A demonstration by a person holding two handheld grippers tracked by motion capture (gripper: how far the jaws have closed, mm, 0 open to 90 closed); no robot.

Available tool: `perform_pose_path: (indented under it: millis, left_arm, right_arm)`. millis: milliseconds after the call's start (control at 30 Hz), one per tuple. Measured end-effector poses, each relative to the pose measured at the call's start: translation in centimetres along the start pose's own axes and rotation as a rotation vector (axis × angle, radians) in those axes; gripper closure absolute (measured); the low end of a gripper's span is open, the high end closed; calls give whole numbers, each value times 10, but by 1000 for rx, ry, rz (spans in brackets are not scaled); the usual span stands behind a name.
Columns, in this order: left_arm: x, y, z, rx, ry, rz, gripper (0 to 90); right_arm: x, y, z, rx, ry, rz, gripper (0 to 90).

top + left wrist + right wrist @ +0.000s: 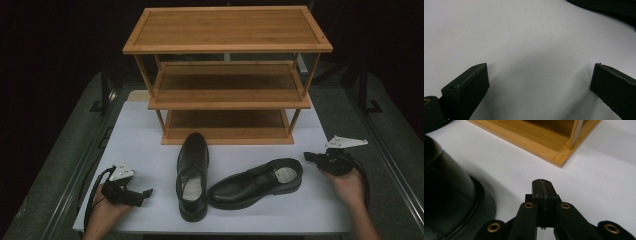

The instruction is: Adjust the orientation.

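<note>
Largest thing is the three-tier wooden shoe rack at the far middle of the white table, all tiers bare, so the shoes likely go there. Two black dress shoes sit on the table near of the rack: the left shoe points toe-first at the bottom tier, the right shoe lies crosswise, toe left, heel right, its toe almost meeting the left shoe's side. Right gripper sits just right of the crosswise shoe's heel, apart from it; in the right gripper view its jaws are pressed together on nothing, the heel close at the left and a rack corner ahead. Probably lined up to take that shoe from the heel end. Left gripper rests low at the near left, well apart from the left shoe; its jaws stand wide, bare table between them, waiting.
</note>
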State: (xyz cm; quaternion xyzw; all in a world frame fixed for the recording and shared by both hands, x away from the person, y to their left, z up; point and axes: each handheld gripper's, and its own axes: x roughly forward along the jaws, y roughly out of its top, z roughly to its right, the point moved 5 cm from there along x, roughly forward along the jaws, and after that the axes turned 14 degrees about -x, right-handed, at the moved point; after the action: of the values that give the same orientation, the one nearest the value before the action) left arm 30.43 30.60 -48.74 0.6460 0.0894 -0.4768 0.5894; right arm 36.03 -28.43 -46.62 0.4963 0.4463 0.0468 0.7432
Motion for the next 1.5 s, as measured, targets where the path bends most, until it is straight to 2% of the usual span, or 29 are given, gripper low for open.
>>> perform_pose_path:
  millis: [300,567,867,1267,1367,1500]
  left_arm:
    - [0,0,0,0,0,3,11]
    - [0,0,0,0,-1,-1,11]
    - [0,0,0,0,-2,-2,11]
    - [0,0,0,0,-1,-1,11]
    - [0,0,0,-1,-1,2,12]
    - [0,0,0,0,-2,-2,11]
  right_arm:
    - [17,9,2,-3,62,14,898]
    - [31,11,-5,-14,168,12,899]
    - [37,7,-24,-57,290,-52,900]
    - [21,-2,-34,-65,298,-76,900]
    - [15,-7,-38,-54,307,-64,900]
    - [8,-11,-44,-63,304,-61,900]
